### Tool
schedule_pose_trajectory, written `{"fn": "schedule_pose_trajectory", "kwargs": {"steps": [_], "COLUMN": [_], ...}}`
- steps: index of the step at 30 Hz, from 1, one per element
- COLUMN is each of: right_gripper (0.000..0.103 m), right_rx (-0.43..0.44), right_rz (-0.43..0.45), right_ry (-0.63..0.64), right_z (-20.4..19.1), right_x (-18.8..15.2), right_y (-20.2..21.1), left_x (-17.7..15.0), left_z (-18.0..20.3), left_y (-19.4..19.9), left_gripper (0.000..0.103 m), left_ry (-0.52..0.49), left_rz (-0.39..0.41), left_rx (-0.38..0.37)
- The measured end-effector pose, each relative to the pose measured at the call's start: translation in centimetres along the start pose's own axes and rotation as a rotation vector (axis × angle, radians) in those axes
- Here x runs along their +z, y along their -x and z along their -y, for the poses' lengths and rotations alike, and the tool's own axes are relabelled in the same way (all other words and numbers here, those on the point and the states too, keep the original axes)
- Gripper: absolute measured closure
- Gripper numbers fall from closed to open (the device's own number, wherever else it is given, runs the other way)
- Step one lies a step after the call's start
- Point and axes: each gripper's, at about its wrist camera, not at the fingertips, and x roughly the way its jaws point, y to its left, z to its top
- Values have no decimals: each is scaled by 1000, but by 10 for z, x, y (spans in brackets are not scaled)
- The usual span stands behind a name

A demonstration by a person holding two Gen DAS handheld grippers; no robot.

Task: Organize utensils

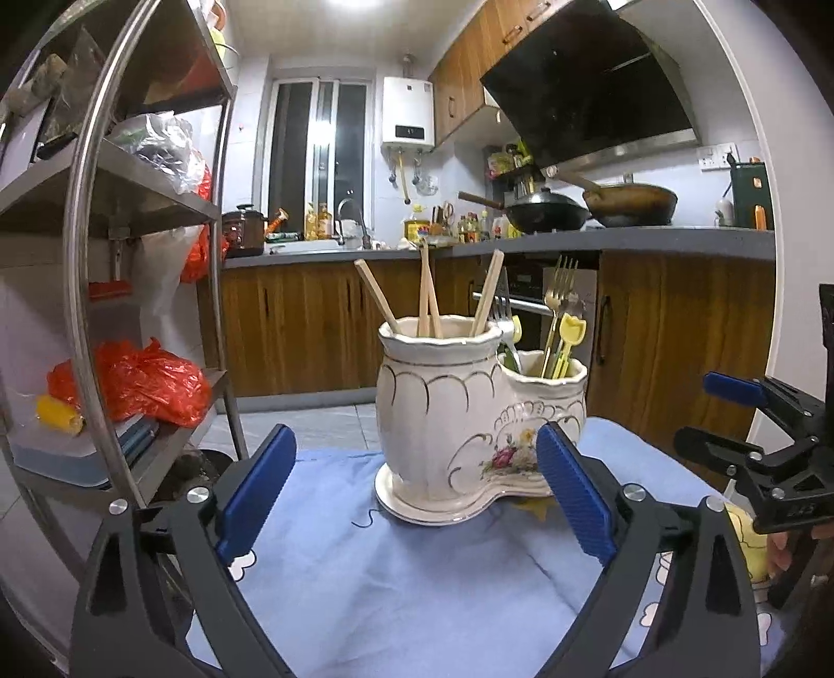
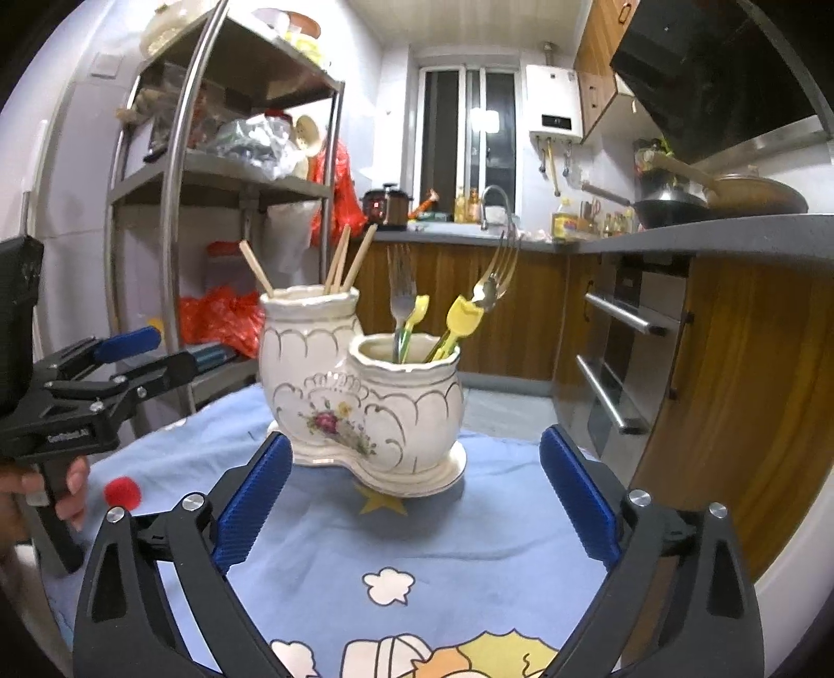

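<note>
holder point(image 2: 365, 396) on cloth point(image 2: 417, 532) | chopsticks point(image 2: 344, 261) left | forks point(image 2: 401, 297) right

**Bright ceiling light, heavy fisheye bend**

A ceiling lamp point(image 1: 359, 5) lights the kitchen evenly with a cool cast and blows out to white. Its reflection glares in the dark window point(image 2: 482, 117). The ceramic holder point(image 1: 469, 417) carries soft highlights and throws a faint shadow on the blue cloth point(image 2: 417, 532). Both views are sharp in the middle; the shelf rack point(image 1: 104, 234) bows strongly, and black corners frame each picture.
</note>
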Motion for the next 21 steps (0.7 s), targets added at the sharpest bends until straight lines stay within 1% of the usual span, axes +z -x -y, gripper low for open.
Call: {"fn": "schedule_pose_trajectory", "kwargs": {"steps": [1, 6, 12, 17, 21], "right_gripper": [7, 6, 6, 6, 6], "right_rx": [2, -3, -4, -10, -17], "right_rz": [3, -4, -14, -11, -12], "right_ry": [-5, -11, -22, -22, -27], "right_z": [1, 2, 4, 4, 4], "right_x": [0, -1, -2, -3, -2], "right_y": [1, -1, -1, 0, 1], "left_x": [1, 1, 0, 0, 0], "left_z": [0, 4, -1, 1, 1], "left_y": [1, 3, -3, -2, -3], "left_gripper": [6, 6, 6, 6, 6], "left_ry": [-2, -22, 0, -13, -12], "left_rz": [5, 13, -28, -19, -29], "left_rx": [4, 31, 61, 63, 65]}}
